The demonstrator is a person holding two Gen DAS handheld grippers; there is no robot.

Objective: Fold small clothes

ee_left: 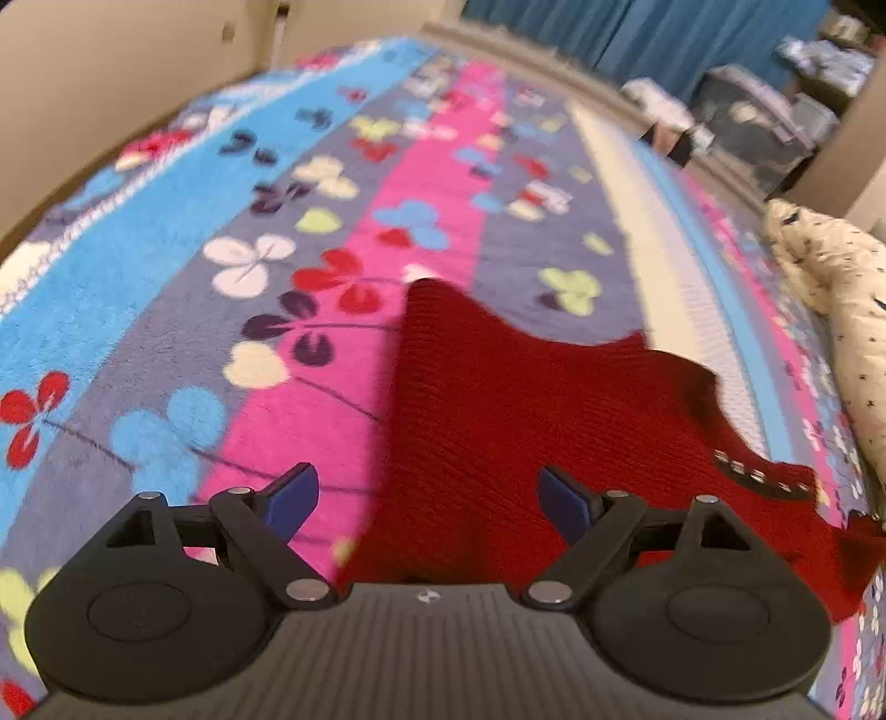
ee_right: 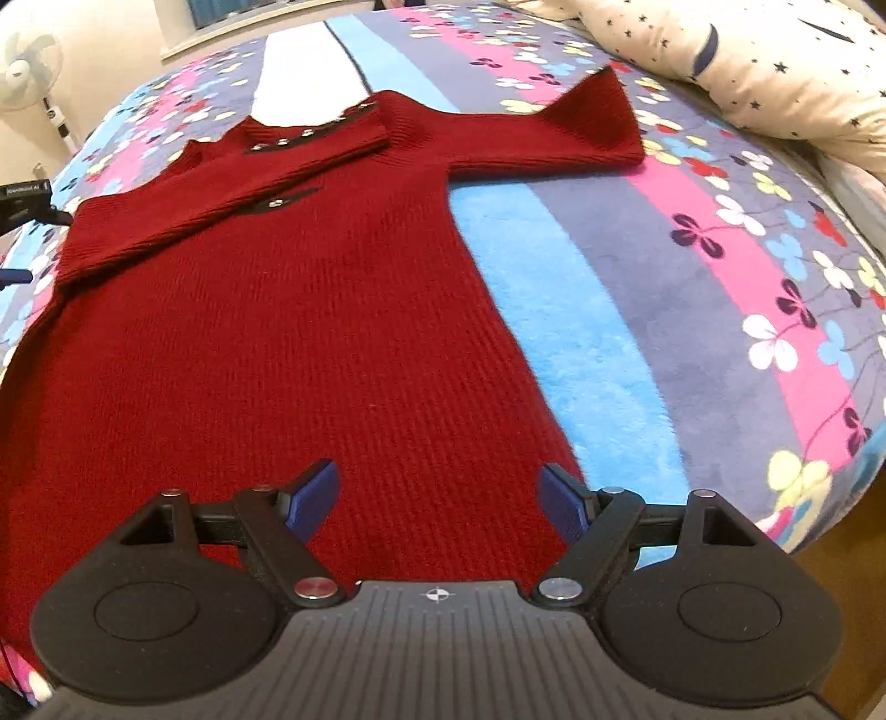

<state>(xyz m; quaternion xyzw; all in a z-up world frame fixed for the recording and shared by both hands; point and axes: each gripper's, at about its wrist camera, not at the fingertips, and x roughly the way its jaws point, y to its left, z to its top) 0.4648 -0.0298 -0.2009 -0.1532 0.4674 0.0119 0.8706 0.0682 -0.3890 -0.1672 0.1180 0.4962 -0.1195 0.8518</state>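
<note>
A dark red knit sweater (ee_right: 288,310) lies flat on the flowered blanket (ee_right: 692,266). Its left sleeve (ee_right: 221,194) is folded across the chest, with metal studs at the shoulder. Its right sleeve (ee_right: 581,133) stretches out to the side. My right gripper (ee_right: 437,498) is open, low over the sweater's bottom hem. In the left wrist view the sweater (ee_left: 526,410) fills the lower right. My left gripper (ee_left: 429,504) is open over the sweater's side edge, holding nothing.
A cream star-print pillow (ee_right: 775,72) lies at the far right of the bed and also shows in the left wrist view (ee_left: 830,310). A white fan (ee_right: 27,61) stands at the left. Blue curtains (ee_left: 664,33) and cluttered shelves lie beyond the bed.
</note>
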